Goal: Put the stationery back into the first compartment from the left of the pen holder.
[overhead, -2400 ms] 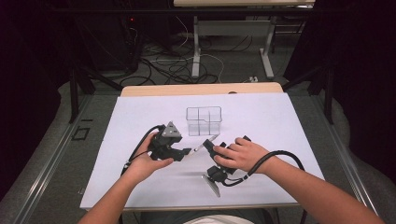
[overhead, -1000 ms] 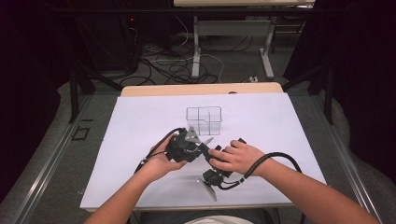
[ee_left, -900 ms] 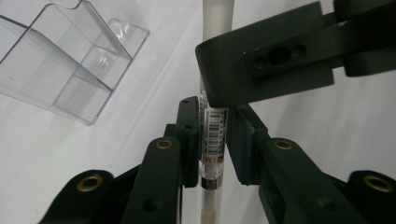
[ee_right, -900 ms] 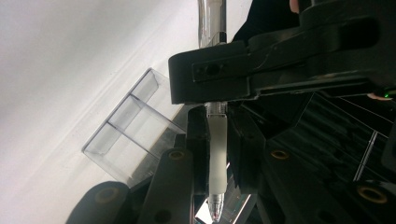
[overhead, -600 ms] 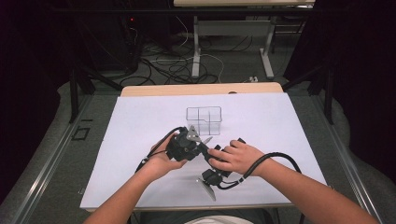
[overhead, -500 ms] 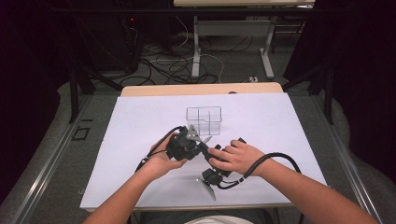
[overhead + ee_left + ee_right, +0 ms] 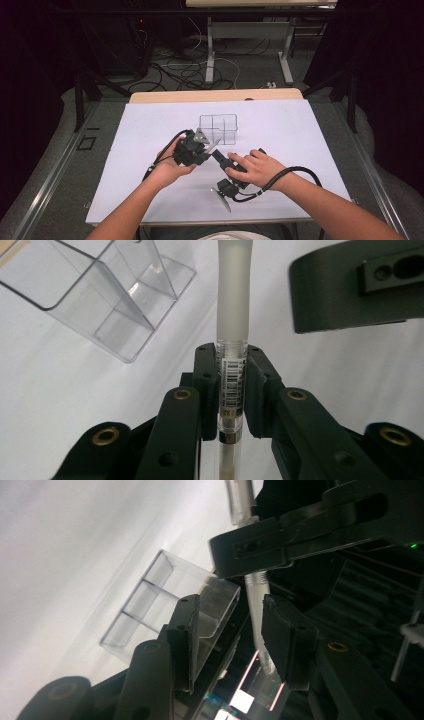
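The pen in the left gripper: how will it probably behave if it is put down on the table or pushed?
The pen has a round, smooth barrel, so it would probably roll on the flat white table. It looks stiff: it stays straight between the left gripper's fingers. Being thin plastic, it is likely light and perhaps slippery.

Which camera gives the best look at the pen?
The left gripper view: the pen stands close up, clamped between the jaws, barcode plain. The right gripper view shows a dim stretch of it; the high view, a tiny sliver.

Organizer [image 7: 218, 129] mid-frame on tabletop [image 7: 310, 150]; left claw [image 7: 212, 148] just below it, right claw [image 7: 220, 161] lower right; pen [image 7: 233, 325] between them.
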